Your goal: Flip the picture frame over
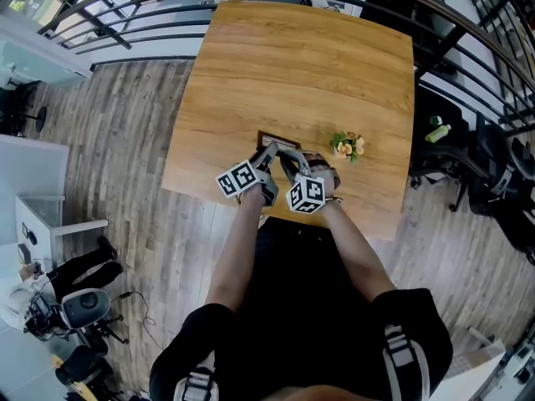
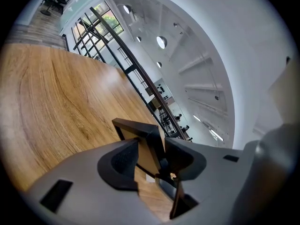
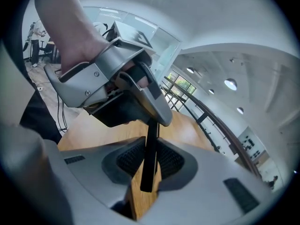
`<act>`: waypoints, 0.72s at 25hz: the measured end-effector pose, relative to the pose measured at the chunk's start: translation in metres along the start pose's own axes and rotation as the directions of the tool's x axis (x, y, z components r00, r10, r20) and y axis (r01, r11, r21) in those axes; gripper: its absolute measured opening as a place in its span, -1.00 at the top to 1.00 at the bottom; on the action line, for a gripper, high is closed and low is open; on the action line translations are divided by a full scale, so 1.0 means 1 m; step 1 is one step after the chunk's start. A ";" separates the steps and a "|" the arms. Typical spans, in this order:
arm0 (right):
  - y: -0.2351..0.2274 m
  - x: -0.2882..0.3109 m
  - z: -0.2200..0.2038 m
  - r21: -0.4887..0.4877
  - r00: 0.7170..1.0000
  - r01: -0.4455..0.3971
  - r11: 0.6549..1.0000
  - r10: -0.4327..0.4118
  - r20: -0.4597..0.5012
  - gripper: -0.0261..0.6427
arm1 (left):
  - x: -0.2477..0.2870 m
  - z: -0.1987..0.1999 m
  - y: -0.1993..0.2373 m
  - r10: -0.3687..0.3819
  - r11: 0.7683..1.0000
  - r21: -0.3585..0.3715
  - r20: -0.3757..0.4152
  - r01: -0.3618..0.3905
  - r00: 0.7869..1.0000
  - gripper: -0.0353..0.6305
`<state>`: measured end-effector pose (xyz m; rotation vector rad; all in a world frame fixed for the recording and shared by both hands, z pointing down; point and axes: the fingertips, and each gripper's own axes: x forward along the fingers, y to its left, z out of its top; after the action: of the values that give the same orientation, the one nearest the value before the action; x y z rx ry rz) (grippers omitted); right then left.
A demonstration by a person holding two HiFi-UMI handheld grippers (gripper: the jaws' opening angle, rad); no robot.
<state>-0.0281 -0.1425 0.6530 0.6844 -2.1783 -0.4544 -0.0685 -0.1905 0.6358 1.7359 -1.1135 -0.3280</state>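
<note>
The picture frame (image 1: 277,139) is a dark-edged frame with a tan panel, standing on edge near the front of the wooden table (image 1: 301,65). My right gripper (image 1: 290,160) is shut on its thin dark edge; in the right gripper view the picture frame (image 3: 151,144) runs upright between the pads of the right gripper (image 3: 147,165). My left gripper (image 1: 269,154) comes from the left. In the left gripper view the picture frame (image 2: 149,149) stands between the jaws of the left gripper (image 2: 152,161), nearer the right pad, with the jaws set wide around it.
A small bunch of orange flowers (image 1: 347,146) lies on the table just right of the frame. Black railings (image 1: 125,23) run round the table's far side. A dark office chair (image 1: 489,182) stands to the right on the wooden floor.
</note>
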 end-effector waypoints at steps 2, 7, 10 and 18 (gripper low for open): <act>-0.001 -0.001 0.003 0.016 1.000 -0.001 1.000 0.001 0.009 0.67 | -0.002 0.002 -0.003 -0.010 1.000 0.004 0.011 0.010 1.000 0.33; 0.001 -0.001 0.004 0.045 0.999 -0.016 0.999 0.014 0.029 0.65 | -0.002 0.002 -0.003 -0.032 0.999 -0.024 0.023 0.032 0.999 0.41; 0.004 -0.001 0.004 0.054 0.999 -0.034 0.998 0.032 0.038 0.62 | -0.003 0.002 -0.009 -0.056 0.998 -0.002 0.031 0.056 0.998 0.57; 0.004 -0.003 0.005 0.102 0.994 -0.084 0.991 0.077 0.073 0.60 | -0.003 0.003 -0.017 -0.087 0.995 0.041 0.019 0.086 0.996 0.61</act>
<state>-0.0317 -0.1372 0.6500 0.6433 -2.2992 -0.3280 -0.0628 -0.1890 0.6191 1.8232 -1.0686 -0.3804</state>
